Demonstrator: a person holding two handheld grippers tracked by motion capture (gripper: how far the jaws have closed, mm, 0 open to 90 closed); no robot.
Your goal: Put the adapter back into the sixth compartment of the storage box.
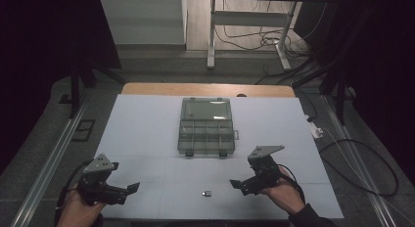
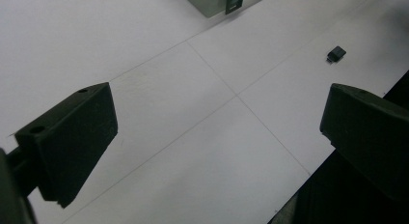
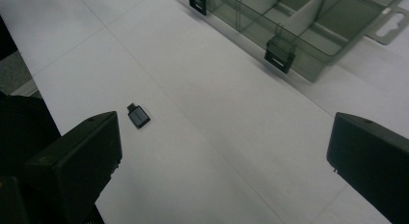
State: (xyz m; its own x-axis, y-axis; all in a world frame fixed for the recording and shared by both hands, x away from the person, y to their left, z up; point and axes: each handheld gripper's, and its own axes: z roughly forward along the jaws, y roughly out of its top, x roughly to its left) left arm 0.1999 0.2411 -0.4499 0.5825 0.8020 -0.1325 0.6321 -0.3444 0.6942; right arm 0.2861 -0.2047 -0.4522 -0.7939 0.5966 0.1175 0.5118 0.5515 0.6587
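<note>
A small dark adapter-like part [image 1: 206,193] lies on the white table near the front edge, between my two grippers. It appears again at upper right in the left gripper view [image 2: 336,53] and left of centre in the right gripper view [image 3: 138,116]. A clear grey compartment box [image 1: 206,126] stands open at the table's middle, its lid tipped back. My left gripper [image 1: 128,192] is open at front left, nothing between its jaws. My right gripper [image 1: 238,184] is open at front right, also empty, just right of the part.
The white table [image 1: 147,134] has a wooden far edge. The compartment box [image 3: 299,26] has black latches on its front wall and a hanging tab on its right side. Cables and a white plug [image 1: 317,132] lie off the table's right edge. Desk legs stand beyond.
</note>
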